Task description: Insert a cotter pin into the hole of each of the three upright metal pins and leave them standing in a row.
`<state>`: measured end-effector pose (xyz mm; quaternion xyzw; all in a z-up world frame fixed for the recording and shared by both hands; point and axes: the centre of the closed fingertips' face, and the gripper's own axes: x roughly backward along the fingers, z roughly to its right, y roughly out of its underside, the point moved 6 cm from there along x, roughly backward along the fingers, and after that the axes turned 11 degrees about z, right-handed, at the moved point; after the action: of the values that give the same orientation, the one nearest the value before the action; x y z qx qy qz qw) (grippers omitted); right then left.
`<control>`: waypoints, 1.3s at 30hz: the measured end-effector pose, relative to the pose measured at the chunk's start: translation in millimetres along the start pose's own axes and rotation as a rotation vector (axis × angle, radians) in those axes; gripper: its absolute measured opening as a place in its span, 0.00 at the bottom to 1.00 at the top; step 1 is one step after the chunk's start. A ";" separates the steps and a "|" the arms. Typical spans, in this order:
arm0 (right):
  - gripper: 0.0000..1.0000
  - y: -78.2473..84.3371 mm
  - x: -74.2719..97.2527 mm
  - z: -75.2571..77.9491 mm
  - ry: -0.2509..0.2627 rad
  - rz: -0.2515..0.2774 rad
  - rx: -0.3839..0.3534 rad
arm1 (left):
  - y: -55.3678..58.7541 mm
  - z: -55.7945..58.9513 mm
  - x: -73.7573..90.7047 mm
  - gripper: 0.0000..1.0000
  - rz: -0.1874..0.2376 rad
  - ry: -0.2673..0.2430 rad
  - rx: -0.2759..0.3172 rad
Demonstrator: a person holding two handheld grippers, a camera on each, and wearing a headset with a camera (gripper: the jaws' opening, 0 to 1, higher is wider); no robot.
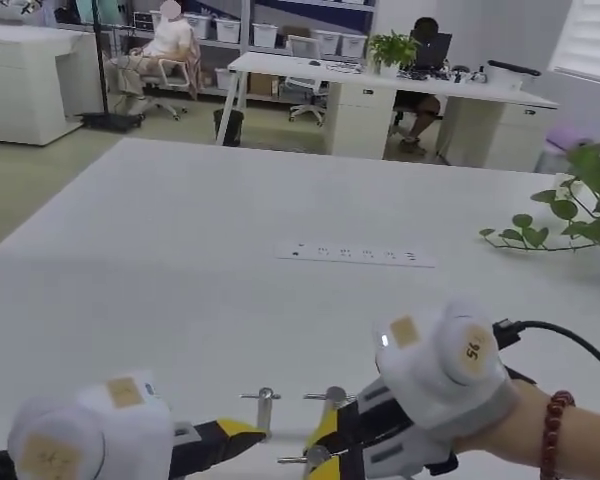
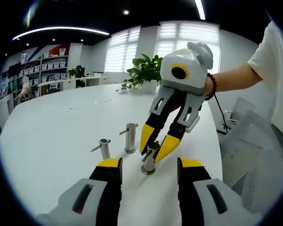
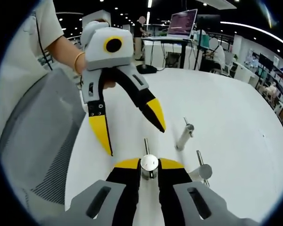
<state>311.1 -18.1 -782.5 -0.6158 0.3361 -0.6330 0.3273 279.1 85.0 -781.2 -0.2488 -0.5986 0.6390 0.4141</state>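
**A:** How is the right claw [image 2: 151,153] now?

**B:** It is clenched on the head of the nearest metal pin [image 3: 149,165]. Its two yellow tips press the head from both sides. Behind it, the person's wrist [image 1: 525,438] carries a bracelet [image 1: 553,432] of dark red beads.

**A:** And the left claw [image 3: 135,139]?

**B:** Released. Its jaws are spread wide and hold nothing. It hangs a little above the white table [image 1: 280,200], near the right one. In the left gripper view the grasped pin shows in the gap between its jaws, and they do not touch it.

**A:** Where do the pins stand?

**B:** All three stand upright on the table, close together, in front of the person. The second pin [image 2: 130,137] and the third pin [image 2: 104,149] are free, just beside the grasped one. I cannot tell if they make a straight row.

**A:** Do they have something in the holes?

**B:** Yes. A cotter pin [image 2: 95,149] crosses the head of the third pin and sticks out sideways. Another [image 2: 123,132] does the same on the second. From the grasped pin a thin rod [image 3: 146,146] points out past the claw tips.

**A:** Anything else on the table?

**B:** A white power strip [image 1: 355,254] lies flat, well apart from the pins.
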 end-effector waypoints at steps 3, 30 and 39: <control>0.15 0.7 0.2 0.3 0.004 0.009 -0.010 | -2.2 2.6 4.9 0.48 0.020 -0.003 0.025; 0.14 10.4 21.7 10.8 0.054 0.013 -0.043 | -6.4 -1.1 27.1 0.71 0.036 -0.107 0.015; 0.14 20.1 44.2 25.6 0.084 -0.009 -0.037 | -7.3 -1.7 27.5 0.82 0.038 -0.146 0.031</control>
<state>335.5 -66.5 -774.1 -0.5961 0.3583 -0.6535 0.2986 267.6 108.3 -769.4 -0.2064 -0.6123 0.6725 0.3608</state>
